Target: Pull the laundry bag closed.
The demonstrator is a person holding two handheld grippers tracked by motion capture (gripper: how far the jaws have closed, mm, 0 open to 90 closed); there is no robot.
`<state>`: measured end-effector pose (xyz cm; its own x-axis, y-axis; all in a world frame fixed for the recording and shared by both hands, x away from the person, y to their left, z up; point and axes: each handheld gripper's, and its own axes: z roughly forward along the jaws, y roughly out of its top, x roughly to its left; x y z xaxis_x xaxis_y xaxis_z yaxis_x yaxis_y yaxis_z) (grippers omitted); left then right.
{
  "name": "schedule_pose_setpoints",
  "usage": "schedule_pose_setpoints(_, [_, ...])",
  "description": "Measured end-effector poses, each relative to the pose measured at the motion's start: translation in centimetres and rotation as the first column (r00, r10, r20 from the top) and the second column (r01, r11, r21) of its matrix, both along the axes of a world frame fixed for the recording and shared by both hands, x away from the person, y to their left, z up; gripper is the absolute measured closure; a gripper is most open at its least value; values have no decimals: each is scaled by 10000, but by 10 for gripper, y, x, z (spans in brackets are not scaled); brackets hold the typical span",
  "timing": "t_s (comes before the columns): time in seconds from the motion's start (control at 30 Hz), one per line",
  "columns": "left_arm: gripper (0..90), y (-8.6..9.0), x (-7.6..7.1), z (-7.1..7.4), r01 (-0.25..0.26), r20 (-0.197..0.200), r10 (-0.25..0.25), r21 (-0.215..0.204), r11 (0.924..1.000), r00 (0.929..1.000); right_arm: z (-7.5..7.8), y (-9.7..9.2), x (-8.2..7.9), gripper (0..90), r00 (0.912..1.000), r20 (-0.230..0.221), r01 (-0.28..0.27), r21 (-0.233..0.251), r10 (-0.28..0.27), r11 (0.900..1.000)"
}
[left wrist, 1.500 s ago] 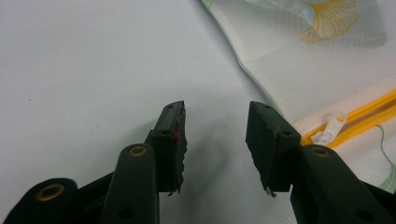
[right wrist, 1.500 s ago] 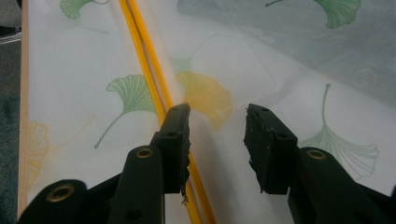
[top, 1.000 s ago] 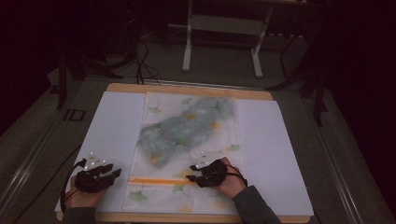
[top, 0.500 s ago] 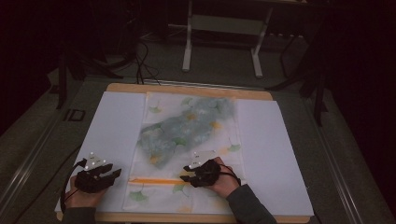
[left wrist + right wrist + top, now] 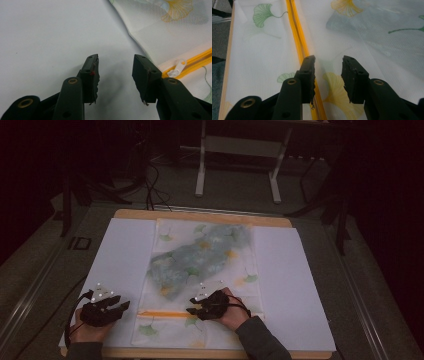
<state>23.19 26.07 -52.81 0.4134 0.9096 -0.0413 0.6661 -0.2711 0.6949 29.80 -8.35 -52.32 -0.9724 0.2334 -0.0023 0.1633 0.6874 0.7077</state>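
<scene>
Work in hand: closing or opening the orange zipper [image 5: 167, 314] of a mesh laundry bag [image 5: 202, 285] printed with ginkgo leaves; which of the two I cannot tell.
Bag: lies flat on the white sheet [image 5: 120, 265] over the counter [image 5: 200, 215], long axis running 6 to 12 o'clock in the high view; a grey-green garment [image 5: 200, 257] shows through the mesh from the middle toward 1 o'clock.
Zipper: crosses the bag near its 6 o'clock end; the white pull tab [image 5: 178, 67] sits at the 9 o'clock end of the track, at the bag's edge.
Progress: garment judged already inside; the pull is not yet grasped, so the zipper run looks left to do.
Left gripper [image 5: 120, 304]: rests on the white sheet at 7 o'clock, pointing toward 3 o'clock; jaws stand apart with nothing between them, the pull tab just beyond the right-hand jaw in the left gripper view.
Right gripper [image 5: 192, 311]: over the bag at 6 o'clock, pointing toward 9 o'clock along the track; jaws have just been closing, but remain apart, holding nothing, bare mesh between them, the track running under the left-hand jaw.
Hands: both forearms enter from 6 o'clock, wrists low, grippers near level.
</scene>
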Motion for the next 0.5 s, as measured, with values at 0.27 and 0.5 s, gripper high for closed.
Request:
schedule_pose_setpoints(0.27, [565, 0, -1, 1, 51, 20, -51, -16, 10000, 10000, -2, 9, -1, 630, 9998, -121, -183, 13, 183, 9998])
schedule_pose_setpoints(0.5, [566, -1, -1, 1, 64, 27, -63, -37, 10000, 10000, -2, 18, -1, 633, 9992, -179, -350, 45, 351, 9994])
